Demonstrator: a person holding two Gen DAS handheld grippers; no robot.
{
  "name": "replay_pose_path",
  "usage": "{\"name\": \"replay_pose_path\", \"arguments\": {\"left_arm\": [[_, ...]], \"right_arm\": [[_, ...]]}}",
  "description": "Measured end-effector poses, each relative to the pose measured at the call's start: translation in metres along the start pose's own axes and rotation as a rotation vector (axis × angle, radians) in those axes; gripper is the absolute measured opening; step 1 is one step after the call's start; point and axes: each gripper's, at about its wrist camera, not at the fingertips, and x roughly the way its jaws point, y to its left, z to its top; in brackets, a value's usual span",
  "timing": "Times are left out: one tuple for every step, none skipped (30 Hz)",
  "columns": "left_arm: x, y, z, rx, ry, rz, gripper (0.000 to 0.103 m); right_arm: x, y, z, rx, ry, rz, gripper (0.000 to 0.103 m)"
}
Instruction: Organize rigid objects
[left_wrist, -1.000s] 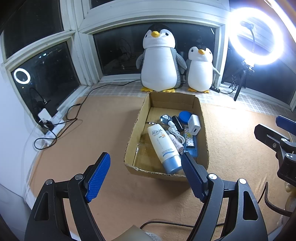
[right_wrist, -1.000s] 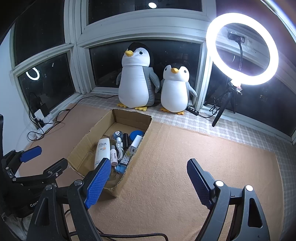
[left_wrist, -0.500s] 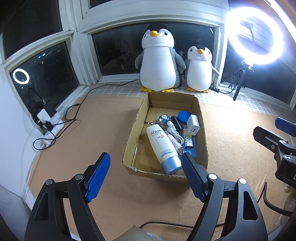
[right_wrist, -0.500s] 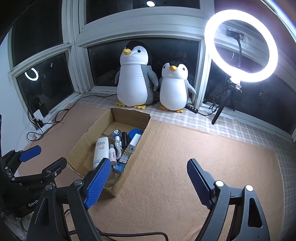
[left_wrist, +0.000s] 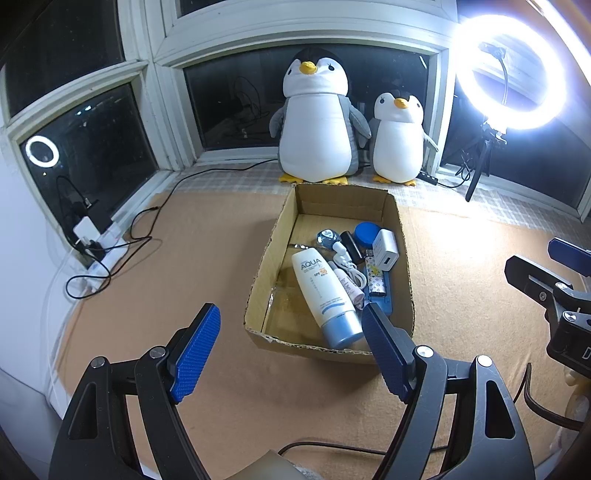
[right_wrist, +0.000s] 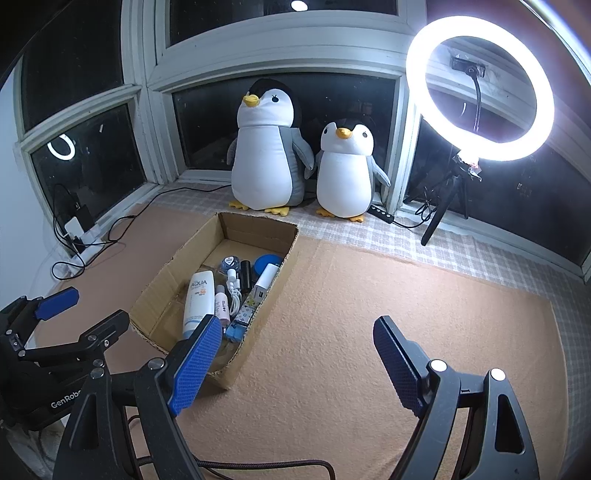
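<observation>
Setting: an orange-tan mat (left_wrist: 184, 258) spread below dark night windows.
Cardboard box (left_wrist: 266, 258): open-topped, at the centre of the left wrist view and centre left of the right wrist view, resting on the mat.
Box contents: a white sunscreen tube (left_wrist: 325, 291) with a blue cap lies lengthwise at the near end; beside it are a small pink-white tube (left_wrist: 347, 286), a coiled white cable (left_wrist: 349, 267), a white charger block (left_wrist: 386, 251), a round blue lid (left_wrist: 366, 233) and a patterned blue strip (left_wrist: 376, 282).
Left gripper (left_wrist: 291, 350): bottom of its own view, jaws spread apart and empty, hovering just short of the box's near wall.
Right gripper (right_wrist: 299, 354): bottom of its own view, jaws parted with nothing between them, over bare mat to the right of the box.
Backdrop: two plush penguins (left_wrist: 314, 125) upright on the sill, upper centre.
Lighting: a glowing ring light (right_wrist: 480, 88) on a tripod, upper right.
</observation>
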Motion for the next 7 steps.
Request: {"name": "replay_pose_path", "arguments": {"left_arm": [[0.0004, -0.0004, 0.0006, -0.001, 0.001, 0.001, 0.079], [0.0006, -0.0006, 0.0009, -0.002, 0.002, 0.001, 0.079], [0.0007, -0.0007, 0.0013, -0.002, 0.003, 0.001, 0.079], [0.0007, -0.0007, 0.0013, -0.002, 0.002, 0.000, 0.079], [0.0007, -0.0007, 0.0012, -0.001, 0.002, 0.001, 0.079], [0.0007, -0.0006, 0.0011, -0.001, 0.002, 0.001, 0.080], [0.0007, -0.0004, 0.0010, -0.002, 0.002, 0.000, 0.080]], "right_arm": [[0.0000, -0.0006, -0.0002, 0.000, 0.001, 0.000, 0.081], [0.0002, -0.0013, -0.0001, 0.001, 0.001, -0.001, 0.081], [0.0003, -0.0018, -0.0001, 0.001, 0.002, -0.001, 0.081], [0.0004, -0.0023, -0.0002, 0.002, 0.002, -0.001, 0.081], [0.0006, -0.0027, -0.0002, 0.003, 0.003, 0.000, 0.081], [0.0004, -0.0022, 0.0001, 0.003, 0.003, 0.000, 0.081], [0.0006, -0.0024, 0.0000, 0.004, 0.004, 0.000, 0.081]]}}
